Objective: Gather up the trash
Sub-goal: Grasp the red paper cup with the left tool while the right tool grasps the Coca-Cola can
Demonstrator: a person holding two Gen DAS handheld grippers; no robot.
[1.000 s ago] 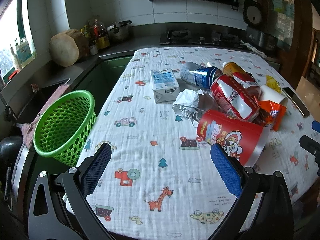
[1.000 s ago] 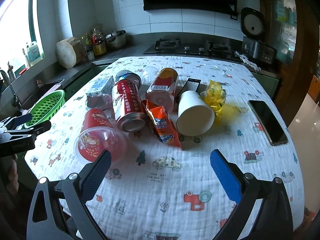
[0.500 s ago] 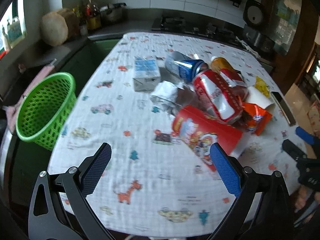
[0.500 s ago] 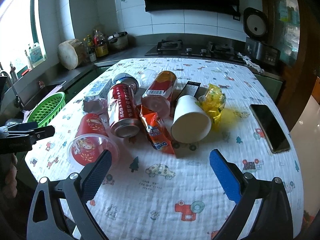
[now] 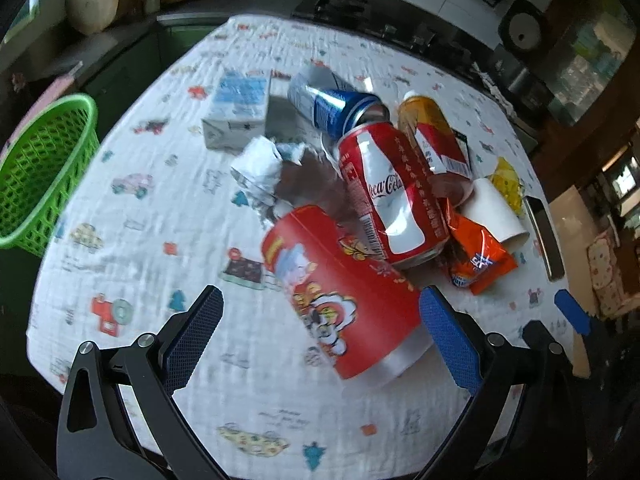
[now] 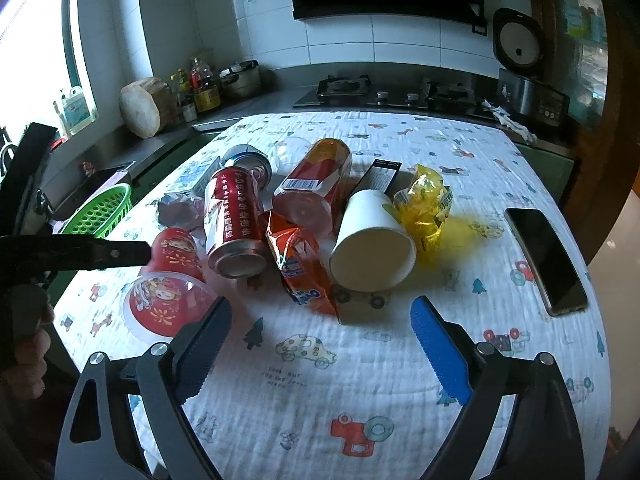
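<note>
A heap of trash lies on the patterned tablecloth (image 5: 132,240): a red noodle cup (image 5: 344,300) on its side, a red cola can (image 5: 388,196), a blue can (image 5: 336,104), a white carton (image 5: 238,110), crumpled paper (image 5: 260,168), an orange snack bag (image 5: 480,256), a white paper cup (image 6: 372,244) and a yellow wrapper (image 6: 424,200). My left gripper (image 5: 320,332) is open, its jaws either side of the noodle cup (image 6: 164,280). My right gripper (image 6: 320,344) is open and empty, just short of the orange bag (image 6: 300,268).
A green basket (image 5: 36,168) hangs off the table's left edge; it also shows in the right wrist view (image 6: 100,212). A black phone (image 6: 546,256) lies at the right. An orange-labelled bottle (image 6: 316,184) lies in the heap. The counter and stove run along the back.
My left gripper has moved right and forward, from facing the basket side to straddling the red noodle cup. My right gripper has edged closer to the heap.
</note>
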